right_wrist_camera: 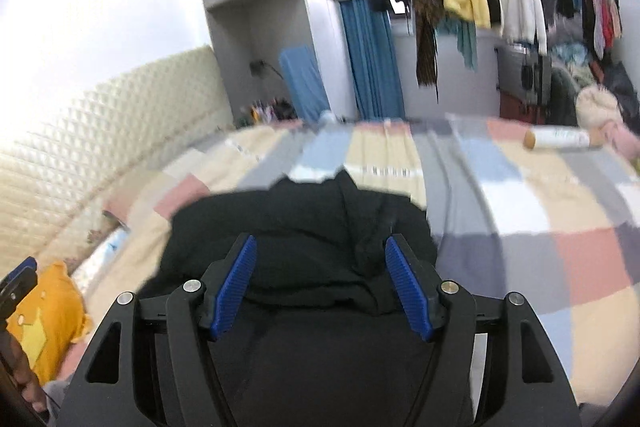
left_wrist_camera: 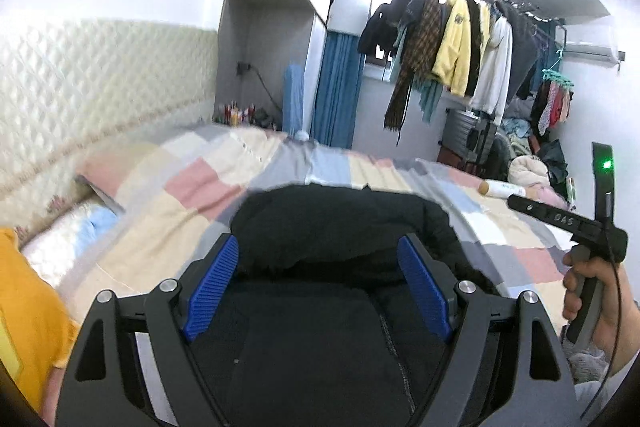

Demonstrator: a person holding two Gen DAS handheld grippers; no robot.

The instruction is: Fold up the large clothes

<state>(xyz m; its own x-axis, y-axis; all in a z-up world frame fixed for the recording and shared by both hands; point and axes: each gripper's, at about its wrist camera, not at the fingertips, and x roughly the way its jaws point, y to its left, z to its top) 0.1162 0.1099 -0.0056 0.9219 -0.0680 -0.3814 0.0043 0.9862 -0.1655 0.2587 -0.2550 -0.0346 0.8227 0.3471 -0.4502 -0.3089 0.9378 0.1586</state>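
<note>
A large black garment (left_wrist_camera: 340, 227) lies bunched on the bed with its checked cover (left_wrist_camera: 192, 187); it also shows in the right wrist view (right_wrist_camera: 288, 227). My left gripper (left_wrist_camera: 318, 269) is open, its blue pads on either side of the garment's near fold, holding nothing. My right gripper (right_wrist_camera: 320, 267) is open over the same garment, jaws apart and empty. The right gripper's body and the hand holding it show at the right edge of the left wrist view (left_wrist_camera: 592, 251). A zip line runs down the garment (left_wrist_camera: 396, 355).
A padded cream headboard (left_wrist_camera: 80, 75) runs along the left. A yellow cushion (right_wrist_camera: 44, 323) lies at the near left. A roll (right_wrist_camera: 560, 138) lies at the bed's far right. Clothes hang on a rack (left_wrist_camera: 460, 39) beyond the bed, by a grey wardrobe (left_wrist_camera: 276, 7).
</note>
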